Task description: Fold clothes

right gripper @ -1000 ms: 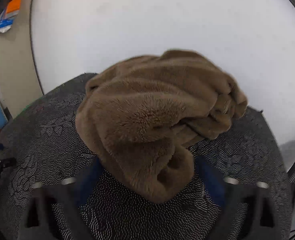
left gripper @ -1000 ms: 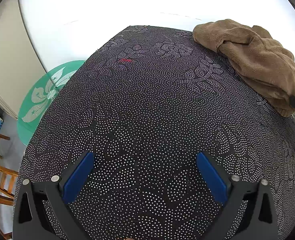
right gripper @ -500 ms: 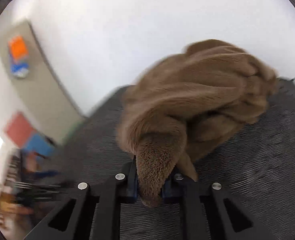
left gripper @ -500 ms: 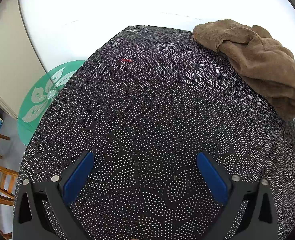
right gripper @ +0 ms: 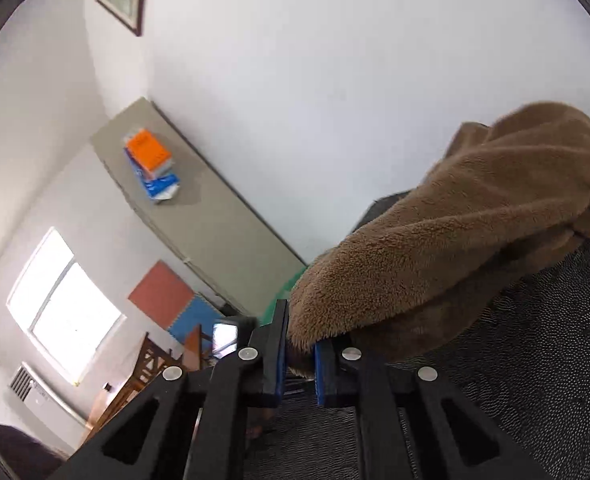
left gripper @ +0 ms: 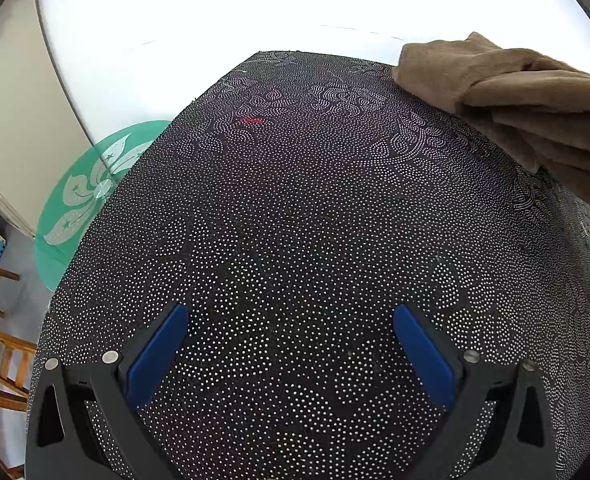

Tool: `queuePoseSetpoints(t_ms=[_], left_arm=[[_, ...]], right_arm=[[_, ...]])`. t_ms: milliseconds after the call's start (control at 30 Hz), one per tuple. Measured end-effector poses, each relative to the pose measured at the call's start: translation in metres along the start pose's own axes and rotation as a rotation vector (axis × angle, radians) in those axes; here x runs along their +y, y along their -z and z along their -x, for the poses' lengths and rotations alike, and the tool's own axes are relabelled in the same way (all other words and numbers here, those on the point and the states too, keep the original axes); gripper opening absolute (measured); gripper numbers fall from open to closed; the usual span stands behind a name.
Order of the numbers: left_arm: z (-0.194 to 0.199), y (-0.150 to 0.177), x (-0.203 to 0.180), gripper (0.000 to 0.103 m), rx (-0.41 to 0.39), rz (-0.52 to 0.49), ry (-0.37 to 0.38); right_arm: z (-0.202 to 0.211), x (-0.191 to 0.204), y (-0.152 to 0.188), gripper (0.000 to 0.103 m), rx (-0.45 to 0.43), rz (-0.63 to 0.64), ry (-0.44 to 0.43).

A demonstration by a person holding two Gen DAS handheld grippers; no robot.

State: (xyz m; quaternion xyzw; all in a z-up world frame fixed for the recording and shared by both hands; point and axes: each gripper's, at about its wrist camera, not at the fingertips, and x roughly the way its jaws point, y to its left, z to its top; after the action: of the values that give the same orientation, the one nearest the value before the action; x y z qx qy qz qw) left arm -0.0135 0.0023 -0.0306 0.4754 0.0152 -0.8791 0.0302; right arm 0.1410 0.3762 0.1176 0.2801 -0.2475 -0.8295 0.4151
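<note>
The right tongs (right gripper: 299, 354) are clamped tight on a corner of the brown fleece garment (right gripper: 455, 248), blue pads (right gripper: 322, 376) pinching the fuzzy edge between them. From that grip the garment runs away toward two o'clock, its bunched bulk resting on the black dotted cloth (left gripper: 295, 240) that covers the table. The left tongs (left gripper: 289, 356) hang over that cloth with their jaws spread wide and nothing between them. Seen from there, the garment sits far off at two o'clock, near the cloth's far edge. A green glass disc (left gripper: 83, 196) shows at nine o'clock, beside the cloth.
</note>
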Motion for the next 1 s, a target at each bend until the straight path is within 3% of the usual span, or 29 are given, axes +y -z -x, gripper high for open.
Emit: queuePoseSetpoints(t_ms=[267, 500, 667, 700, 733, 767, 800, 833, 1000], left_arm=[[0.001, 0.001, 0.000, 0.103, 0.000, 0.000, 0.001], [0.002, 0.001, 0.001, 0.103, 0.000, 0.000, 0.001], [0.002, 0.001, 0.001, 0.103, 0.000, 0.000, 0.001], [0.002, 0.001, 0.001, 0.103, 0.000, 0.000, 0.001], [0.001, 0.001, 0.001, 0.103, 0.000, 0.000, 0.000], [0.002, 0.001, 0.001, 0.103, 0.000, 0.000, 0.000], [0.002, 0.002, 0.001, 0.103, 0.000, 0.000, 0.000], [0.002, 0.002, 0.001, 0.103, 0.000, 0.000, 0.000], [0.002, 0.001, 0.001, 0.103, 0.000, -0.001, 0.000]], right_arm=[[-0.011, 0.012, 0.034, 0.012, 0.034, 0.000, 0.008], [-0.003, 0.047, 0.081, 0.012, 0.102, 0.041, -0.076], [0.003, 0.035, 0.116, 0.014, 0.176, 0.022, 0.000], [0.003, 0.029, 0.118, 0.018, 0.181, 0.003, 0.033], [0.004, 0.023, 0.120, 0.040, 0.183, -0.017, 0.069], [0.005, 0.017, 0.121, 0.083, 0.188, -0.042, 0.093], [0.007, 0.011, 0.120, 0.097, 0.193, -0.069, 0.111], [0.011, 0.006, 0.119, 0.102, 0.176, -0.095, 0.113], [0.032, -0.016, 0.104, 0.102, 0.068, -0.150, 0.173]])
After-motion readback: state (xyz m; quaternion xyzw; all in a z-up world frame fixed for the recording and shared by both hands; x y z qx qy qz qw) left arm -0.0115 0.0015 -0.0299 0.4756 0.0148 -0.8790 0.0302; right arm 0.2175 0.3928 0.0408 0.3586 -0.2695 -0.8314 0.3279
